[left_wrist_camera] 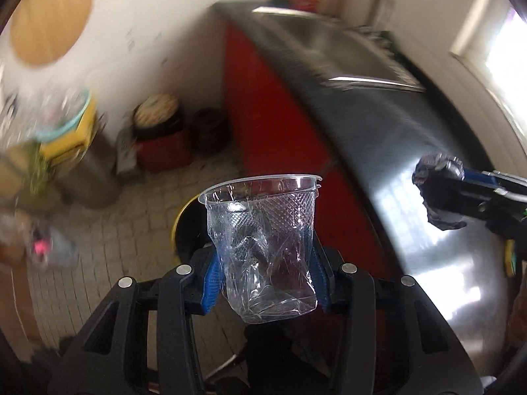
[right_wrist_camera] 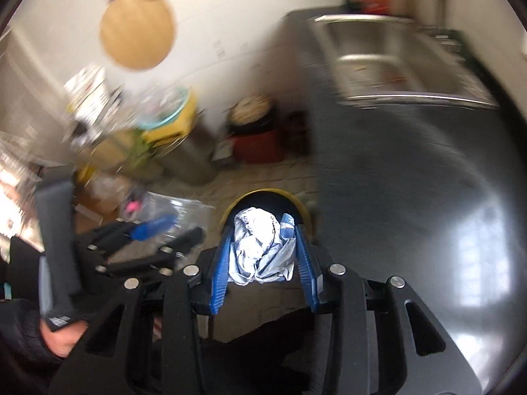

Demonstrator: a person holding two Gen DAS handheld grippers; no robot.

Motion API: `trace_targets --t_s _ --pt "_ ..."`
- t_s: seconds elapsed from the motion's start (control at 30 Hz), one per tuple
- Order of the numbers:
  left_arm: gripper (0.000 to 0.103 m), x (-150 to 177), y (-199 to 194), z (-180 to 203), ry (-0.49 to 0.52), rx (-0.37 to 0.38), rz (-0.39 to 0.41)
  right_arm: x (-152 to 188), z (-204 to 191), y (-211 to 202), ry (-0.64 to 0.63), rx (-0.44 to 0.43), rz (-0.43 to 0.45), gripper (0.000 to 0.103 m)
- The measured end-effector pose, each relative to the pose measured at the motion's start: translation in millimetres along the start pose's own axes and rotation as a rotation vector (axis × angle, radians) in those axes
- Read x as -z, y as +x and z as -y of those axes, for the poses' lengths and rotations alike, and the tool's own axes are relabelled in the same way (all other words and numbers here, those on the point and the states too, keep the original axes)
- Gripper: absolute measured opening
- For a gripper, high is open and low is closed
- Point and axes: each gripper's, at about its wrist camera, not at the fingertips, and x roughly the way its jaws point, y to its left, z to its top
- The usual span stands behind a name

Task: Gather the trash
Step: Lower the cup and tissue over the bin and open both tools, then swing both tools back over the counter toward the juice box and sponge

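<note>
My left gripper [left_wrist_camera: 263,247] is shut on a crushed clear plastic cup [left_wrist_camera: 263,247], held upright above a yellow-rimmed black bin [left_wrist_camera: 179,227] on the floor. My right gripper [right_wrist_camera: 265,247] is shut on a crumpled white and blue wrapper [right_wrist_camera: 260,250], held over the same bin [right_wrist_camera: 263,197]. The right gripper also shows at the right of the left wrist view [left_wrist_camera: 438,194], above the steel counter. The left gripper with the cup shows blurred at the left of the right wrist view [right_wrist_camera: 158,227].
A steel counter [left_wrist_camera: 411,164] with a sink [right_wrist_camera: 395,59] runs along the right, over red cabinet fronts [left_wrist_camera: 263,115]. Boxes, a red container [right_wrist_camera: 258,148] and clutter stand on the tiled floor at the back left. A round wooden board [right_wrist_camera: 138,33] hangs on the wall.
</note>
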Motion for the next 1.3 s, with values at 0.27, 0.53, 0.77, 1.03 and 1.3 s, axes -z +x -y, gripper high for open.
trace_targets --t_s 0.27,0.53,0.77,1.03,1.3 --pt "0.045 4 74 -55 -0.144 -0.003 -0.061 -47 -11 116 -0.001 -0.047 -0.167 0.038" --pt "0.048 7 118 -70 -0.151 0.016 -0.1 -59 -6 173 -0.015 -0.017 -0.253 0.04" --pt "0.067 8 128 -78 -0.17 0.035 -0.109 -65 -10 173 -0.031 -0.005 -0.24 0.064" --pt "0.074 12 120 -80 -0.156 0.017 -0.11 -58 -9 164 -0.028 -0.003 -0.234 0.075" --pt "0.078 16 97 -71 -0.111 -0.008 -0.09 -59 -14 141 -0.016 0.008 -0.204 0.086"
